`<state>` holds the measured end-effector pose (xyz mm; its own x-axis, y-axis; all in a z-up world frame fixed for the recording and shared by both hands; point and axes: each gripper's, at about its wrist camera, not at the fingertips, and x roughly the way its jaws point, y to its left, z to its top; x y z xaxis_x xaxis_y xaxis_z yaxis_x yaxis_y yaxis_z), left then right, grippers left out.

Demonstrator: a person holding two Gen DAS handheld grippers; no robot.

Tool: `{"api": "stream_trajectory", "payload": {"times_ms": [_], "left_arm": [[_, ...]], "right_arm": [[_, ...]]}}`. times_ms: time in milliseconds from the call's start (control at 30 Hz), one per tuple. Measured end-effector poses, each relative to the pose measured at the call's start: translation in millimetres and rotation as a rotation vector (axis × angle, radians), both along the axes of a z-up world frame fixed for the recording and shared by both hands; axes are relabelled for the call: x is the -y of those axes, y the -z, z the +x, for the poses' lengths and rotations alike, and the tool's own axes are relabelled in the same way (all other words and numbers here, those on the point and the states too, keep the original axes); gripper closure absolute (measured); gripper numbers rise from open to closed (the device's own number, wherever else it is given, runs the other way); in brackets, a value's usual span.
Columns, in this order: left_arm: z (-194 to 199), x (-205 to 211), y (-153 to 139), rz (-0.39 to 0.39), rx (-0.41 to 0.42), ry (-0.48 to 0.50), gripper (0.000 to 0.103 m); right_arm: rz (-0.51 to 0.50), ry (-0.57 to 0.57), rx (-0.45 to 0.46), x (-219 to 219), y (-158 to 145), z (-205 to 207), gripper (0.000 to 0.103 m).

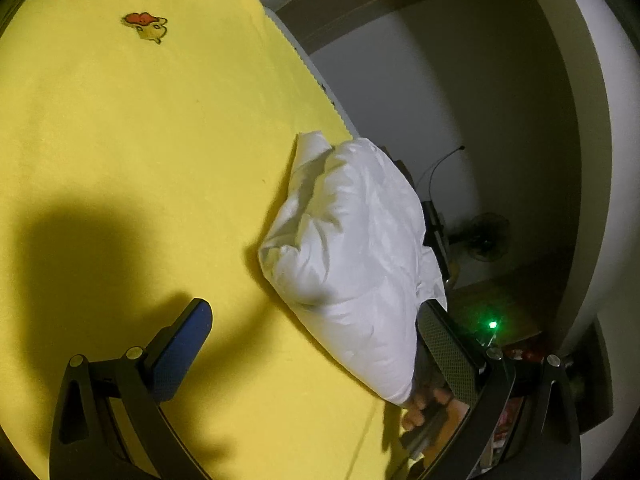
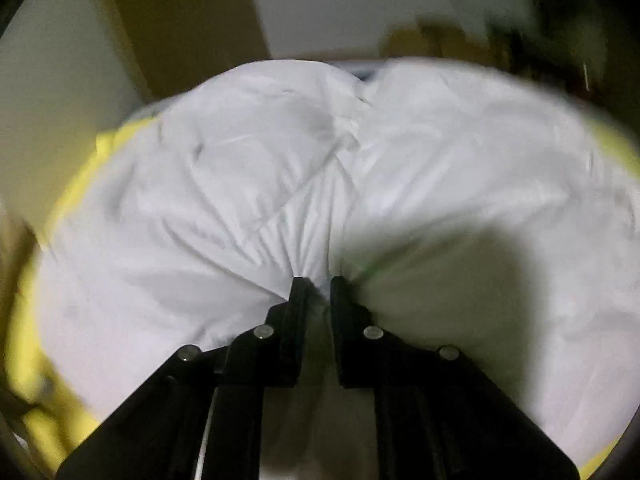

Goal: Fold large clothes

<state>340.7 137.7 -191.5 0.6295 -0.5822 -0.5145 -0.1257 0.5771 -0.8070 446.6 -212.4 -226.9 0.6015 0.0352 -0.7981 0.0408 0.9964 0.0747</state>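
Early step, likely: bunched white garment [image 2: 320,184] being carried onto the yellow sheet [image 1: 140,152], at its edge. Right tool [image 2: 316,284] clamped on gathered cloth. Left tool [image 1: 316,344] spread wide, empty. Next: spread flat, grab a second edge.

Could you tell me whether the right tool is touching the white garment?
Touching. The right wrist view shows the right tool shut on the white garment, with creases fanning out from the pinch.
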Motion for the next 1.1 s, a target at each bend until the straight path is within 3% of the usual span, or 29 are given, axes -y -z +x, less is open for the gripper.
{"api": "stream_trajectory", "payload": {"times_ms": [67,133,200,267,367,467,533,600,700,1000,1100], "left_arm": [[-6,2,-5,-0.006,0.02,0.006,0.0],[-12,2,-8,-0.011,0.038,0.015,0.0],[-15,0,-7,-0.027,0.034,0.018,0.0],[-11,1,-4,-0.084,0.021,0.028,0.0],[1,9,-4,-0.163,0.011,0.064,0.0],[11,18,-8,-0.149,0.009,0.08,0.0],[17,25,-9,-0.119,0.002,0.088,0.0],[22,31,-7,-0.101,-0.015,0.082,0.0],[26,39,-1,-0.067,-0.045,0.089,0.0],[51,42,29,-0.071,-0.125,0.045,0.0],[59,44,28,-0.068,-0.107,0.033,0.0]], "right_arm": [[0.008,-0.032,-0.001,0,-2,-5,0.09],[0.164,0.012,0.019,13,-24,-30,0.09],[0.118,0.005,0.086,8,-40,-60,0.09],[0.126,-0.02,-0.058,5,-11,-63,0.089],[0.165,-0.094,-0.003,18,4,-62,0.089],[0.349,-0.059,0.022,39,-10,-81,0.077],[0.339,-0.069,0.087,40,-22,-101,0.067],[0.325,-0.083,0.135,41,-31,-110,0.065],[0.36,-0.1,0.155,56,-31,-133,0.057],[0.415,-0.176,0.317,66,-30,-170,0.031],[0.418,-0.19,0.375,74,-31,-183,0.027]]}}
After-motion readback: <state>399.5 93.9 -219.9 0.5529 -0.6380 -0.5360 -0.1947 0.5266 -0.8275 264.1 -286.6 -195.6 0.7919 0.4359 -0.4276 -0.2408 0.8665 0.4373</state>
